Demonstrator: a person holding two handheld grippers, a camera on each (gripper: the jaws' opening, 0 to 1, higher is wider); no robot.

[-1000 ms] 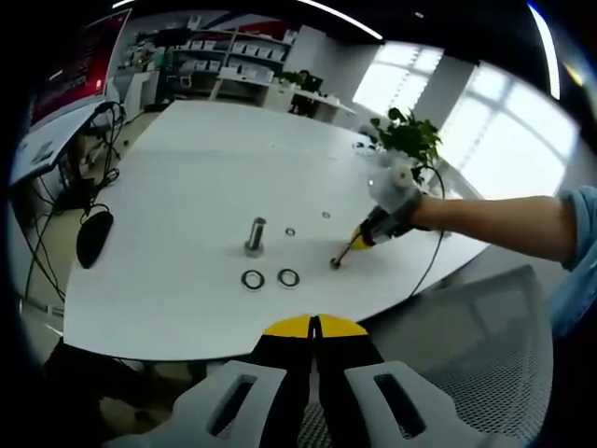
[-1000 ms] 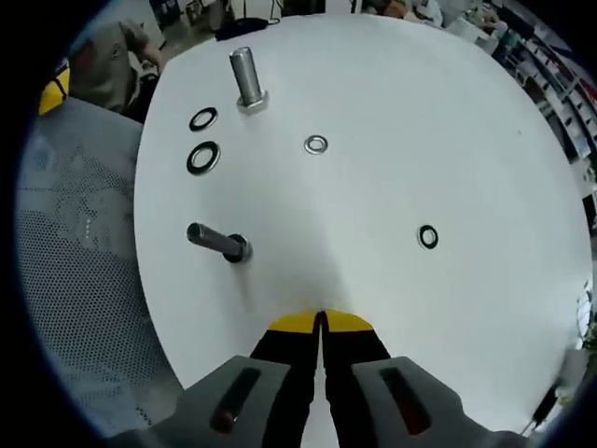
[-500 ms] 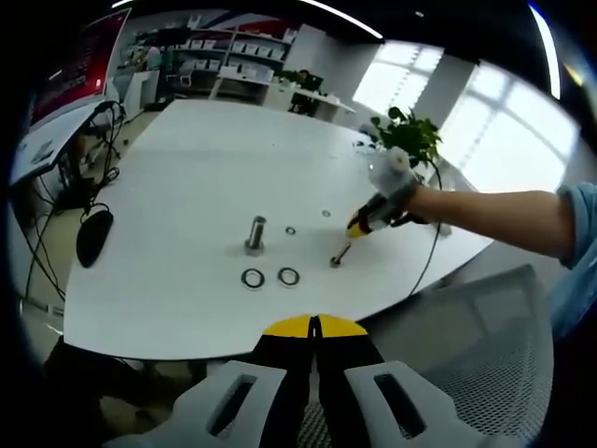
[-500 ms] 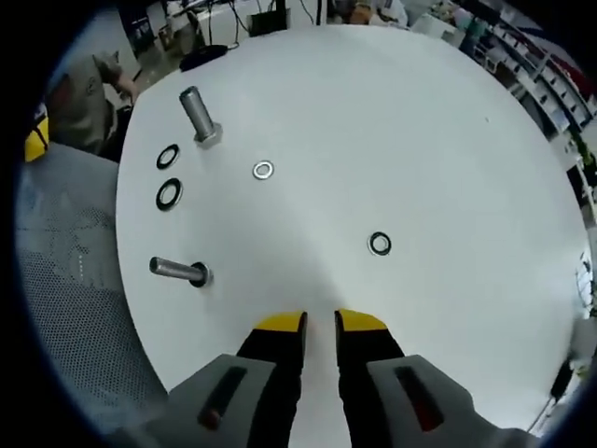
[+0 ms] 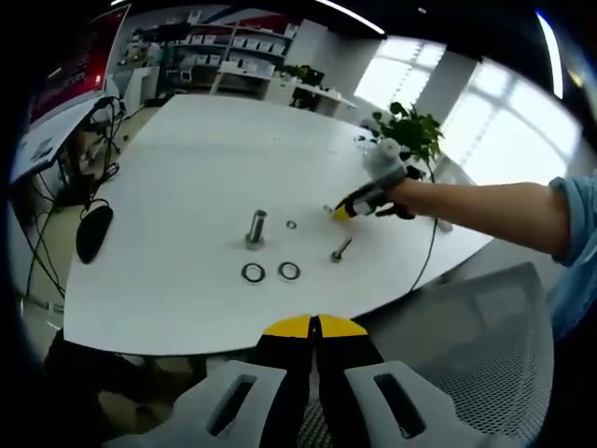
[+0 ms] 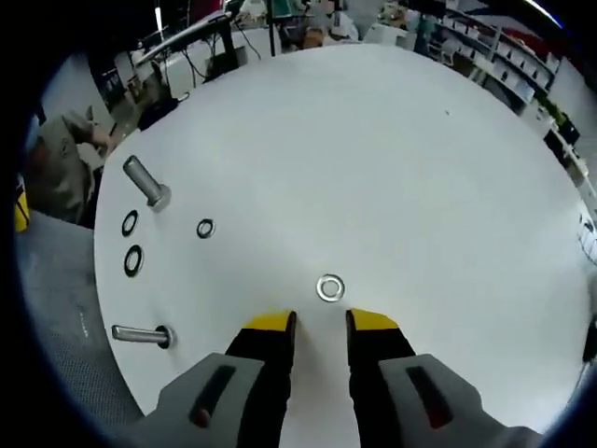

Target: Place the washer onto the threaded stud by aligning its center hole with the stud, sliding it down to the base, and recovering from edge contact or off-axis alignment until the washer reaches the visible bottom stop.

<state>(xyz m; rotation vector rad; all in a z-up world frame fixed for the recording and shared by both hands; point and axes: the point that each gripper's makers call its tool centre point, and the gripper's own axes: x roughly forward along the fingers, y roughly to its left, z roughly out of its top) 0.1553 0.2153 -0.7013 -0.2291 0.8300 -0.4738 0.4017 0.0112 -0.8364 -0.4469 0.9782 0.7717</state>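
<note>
Where the white counter (image 6: pixel 392 149) lies bare toward its middle, a small silvery washer (image 6: pixel 330 288) flat, right gripper (image 6: pixel 320 322) just short of it, jaws parted, touching nothing, upright threaded stud (image 6: pixel 145 181) well apart near an edge, left gripper (image 5: pixel 314 326) off the counter's edge, jaws together, empty.

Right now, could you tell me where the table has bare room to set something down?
The wide white table beyond the washer at the open right gripper is bare. Crowding is near one edge: the upright stud, three washers and a lying bolt.
</note>
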